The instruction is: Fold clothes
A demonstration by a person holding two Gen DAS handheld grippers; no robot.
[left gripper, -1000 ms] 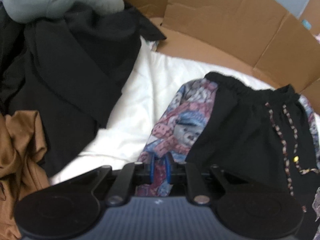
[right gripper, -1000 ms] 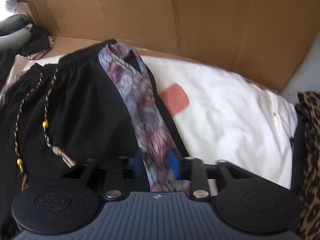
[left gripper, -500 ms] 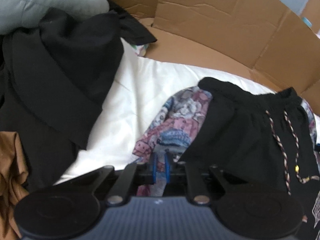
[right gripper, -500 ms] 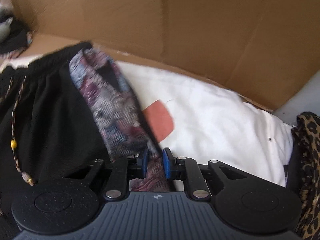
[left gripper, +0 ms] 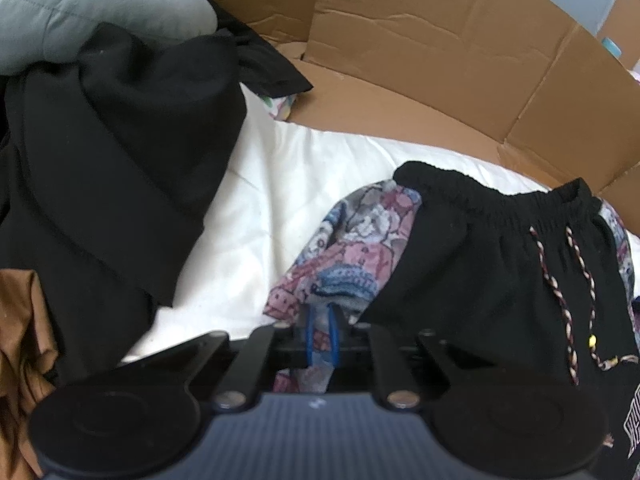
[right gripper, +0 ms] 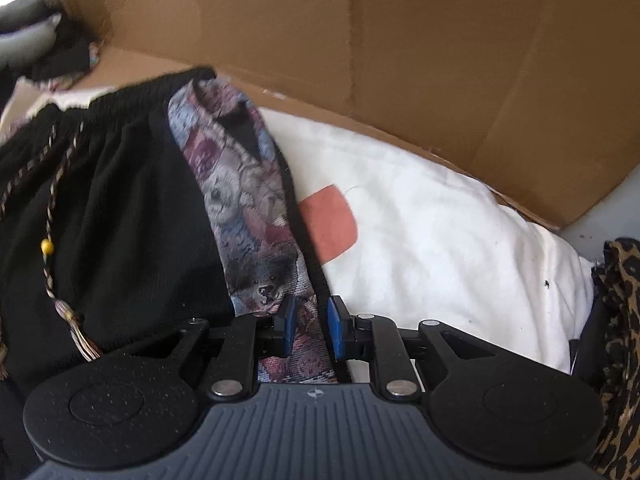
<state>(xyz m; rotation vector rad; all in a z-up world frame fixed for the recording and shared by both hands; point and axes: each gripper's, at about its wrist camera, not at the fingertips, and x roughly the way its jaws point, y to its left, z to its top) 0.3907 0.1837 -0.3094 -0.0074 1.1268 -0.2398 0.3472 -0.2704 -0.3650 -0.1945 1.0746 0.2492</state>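
The shorts [left gripper: 480,272], black with patterned side panels, are lying waistband-away on the white sheet [left gripper: 256,208] inside a cardboard surround [left gripper: 440,52]. The left gripper [left gripper: 322,334] is pinching the left panel [left gripper: 344,264], its blue pads nearly together on the cloth. The right gripper [right gripper: 310,326] is holding the right panel [right gripper: 248,200] in a narrow opening, with fabric filling the gap between its pads. Judged from this, the step in hand is gripping both side edges ahead of a fold; no fold is showing yet. The next move is likely calling for lifting both edges together and carrying them evenly, keeping the drawstring [left gripper: 560,292] from snagging. White print is showing at the lower right edge of the left view, on black cloth, but it is not legible. No brand or label is readable elsewhere. A black pile [left gripper: 112,168] is sitting to the left, well apart from the shorts.
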